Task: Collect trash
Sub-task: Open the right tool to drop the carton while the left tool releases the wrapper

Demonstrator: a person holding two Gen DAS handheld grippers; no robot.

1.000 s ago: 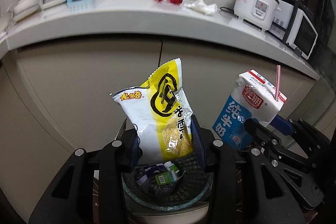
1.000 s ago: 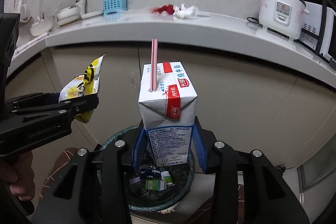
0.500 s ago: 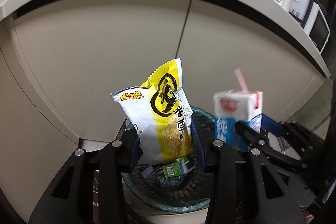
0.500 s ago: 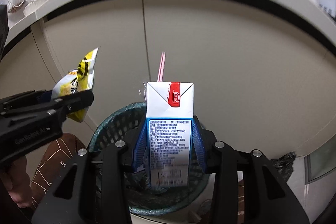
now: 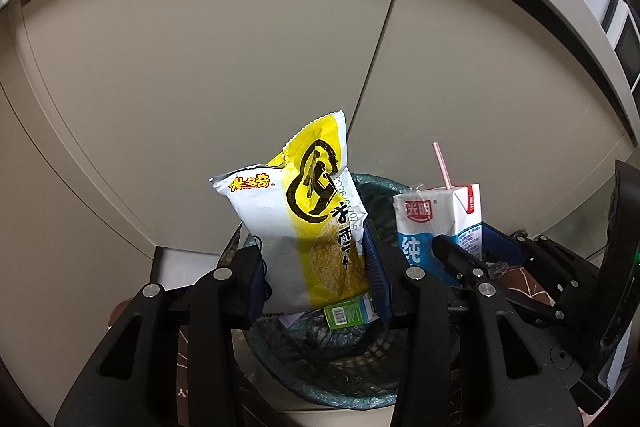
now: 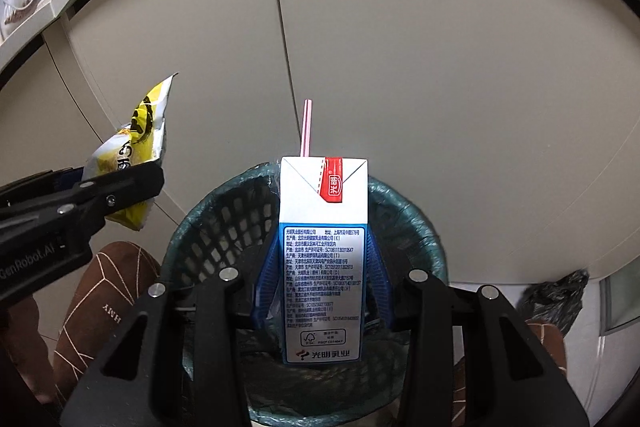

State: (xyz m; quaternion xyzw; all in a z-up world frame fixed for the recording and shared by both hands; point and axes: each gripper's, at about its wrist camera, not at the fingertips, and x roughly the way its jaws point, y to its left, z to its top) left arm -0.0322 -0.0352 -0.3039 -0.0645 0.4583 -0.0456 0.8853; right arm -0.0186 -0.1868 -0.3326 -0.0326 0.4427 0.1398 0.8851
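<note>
Two pieces over the wastebasket [image 6: 224, 223] — your left gripper [image 5: 316, 267] pinches the snack bag [image 5: 304, 227], light, crinkly, slick, low on its body; your right gripper [image 6: 320, 283] clamps the milk carton [image 6: 323, 259] — stiffer, crushable; hold its flat sides, clear of the straw [image 6: 306, 127].

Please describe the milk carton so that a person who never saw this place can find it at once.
Find the beige cabinet doors under the counter; a dark mesh bin stands before them. Above its mouth, the right gripper holds the milk carton, white and blue. Unlike the yellow snack bag beside it, it has a pink straw.
</note>
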